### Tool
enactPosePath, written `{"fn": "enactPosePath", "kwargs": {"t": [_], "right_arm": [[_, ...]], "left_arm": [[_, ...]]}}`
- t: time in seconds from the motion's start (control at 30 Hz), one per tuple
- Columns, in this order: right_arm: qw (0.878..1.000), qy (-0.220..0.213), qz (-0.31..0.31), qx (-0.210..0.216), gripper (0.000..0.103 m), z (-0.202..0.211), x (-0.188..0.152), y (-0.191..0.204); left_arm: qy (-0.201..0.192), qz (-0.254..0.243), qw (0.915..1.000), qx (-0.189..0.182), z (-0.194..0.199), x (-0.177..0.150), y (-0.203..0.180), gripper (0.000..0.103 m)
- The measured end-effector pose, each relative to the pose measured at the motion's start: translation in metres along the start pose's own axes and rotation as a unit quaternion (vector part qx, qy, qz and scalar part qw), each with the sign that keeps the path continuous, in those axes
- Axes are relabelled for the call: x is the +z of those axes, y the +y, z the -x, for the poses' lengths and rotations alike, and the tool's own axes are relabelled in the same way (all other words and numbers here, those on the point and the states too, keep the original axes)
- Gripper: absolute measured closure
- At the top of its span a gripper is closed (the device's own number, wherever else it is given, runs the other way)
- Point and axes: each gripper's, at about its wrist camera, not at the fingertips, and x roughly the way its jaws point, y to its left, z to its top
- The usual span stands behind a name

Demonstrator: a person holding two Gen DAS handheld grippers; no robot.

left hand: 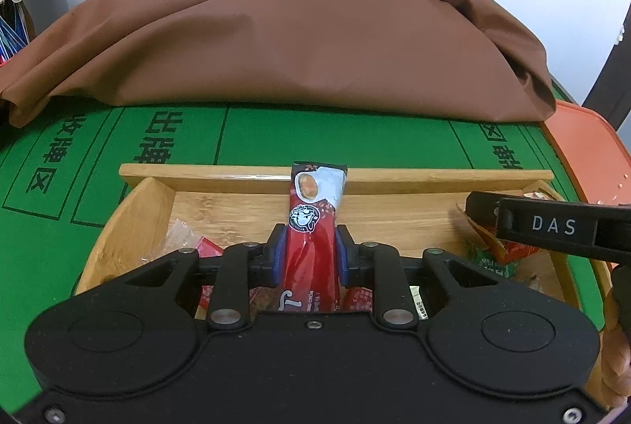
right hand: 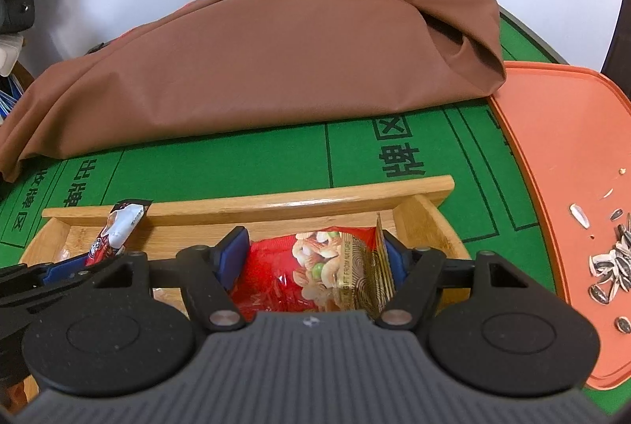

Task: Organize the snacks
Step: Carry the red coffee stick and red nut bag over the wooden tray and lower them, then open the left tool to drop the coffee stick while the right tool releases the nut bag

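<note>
1. Left wrist view: the left gripper [left hand: 309, 250] pinches a long red stick packet [left hand: 313, 226] between its blue pads, the jaws pressed in on the packet's sides. The packet points away from the camera, its far end overlapping the back wall of a wooden tray [left hand: 335, 174] that sits on a green card-table mat [left hand: 335, 132]. A heap of brown cloth [left hand: 295, 41] lies beyond the tray.

2. Same view, step in hand: this looks like placing the packet into the tray. The next move likely calls for lowering it flat among the other snacks and then spreading the jaws.

3. Same view, hard to see: the gripper body covers the tray's near part. Red wrappers [left hand: 207, 250] peek out beneath it, too hidden to name. The right gripper's finger cuts in from the right.

4. Right wrist view: the right gripper [right hand: 315, 258] straddles a red mixed-nut bag [right hand: 315, 274] over the tray's right side. The right pad seems to meet the bag's gold edge; I cannot tell whether the left pad presses or whether the bag is held or already resting.

5. Same view, surroundings: an orange tray [right hand: 552, 148] at right holds scattered sunflower seeds [right hand: 611, 266]. The bag's lower half is hidden behind the gripper.
</note>
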Motion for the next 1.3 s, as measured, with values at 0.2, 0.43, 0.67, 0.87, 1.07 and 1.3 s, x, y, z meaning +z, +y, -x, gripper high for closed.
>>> {"fn": "enactPosePath", "kwargs": {"t": [0.2,0.43,0.67,0.87,1.07,1.3], "right_arm": [[1.0,0.002,0.005,0.006,0.031,-0.004,-0.005,0.002],[1.0,0.003,0.007,0.011,0.028,-0.005,-0.006,0.005],[1.0,0.0,0.015,0.012,0.023,-0.001,-0.006,0.007],[1.0,-0.008,0.016,0.013,0.018,0.007,-0.005,0.007],[0.999,-0.018,0.024,0.018,0.015,0.023,-0.011,0.008],[0.999,-0.034,0.035,0.019,0.012,0.05,-0.023,0.003]], "left_arm": [[-0.001,-0.005,1.0,0.004,-0.001,0.0,-0.001,0.08],[0.002,-0.001,1.0,0.006,-0.005,-0.001,-0.002,0.078],[0.0,-0.003,1.0,0.009,-0.004,-0.002,-0.003,0.065],[-0.008,-0.005,0.9999,0.011,0.006,-0.004,-0.003,0.051],[-0.016,-0.002,0.9998,0.014,0.022,-0.008,-0.003,0.039],[-0.037,-0.018,0.999,0.02,0.051,-0.017,-0.002,0.02]]}}
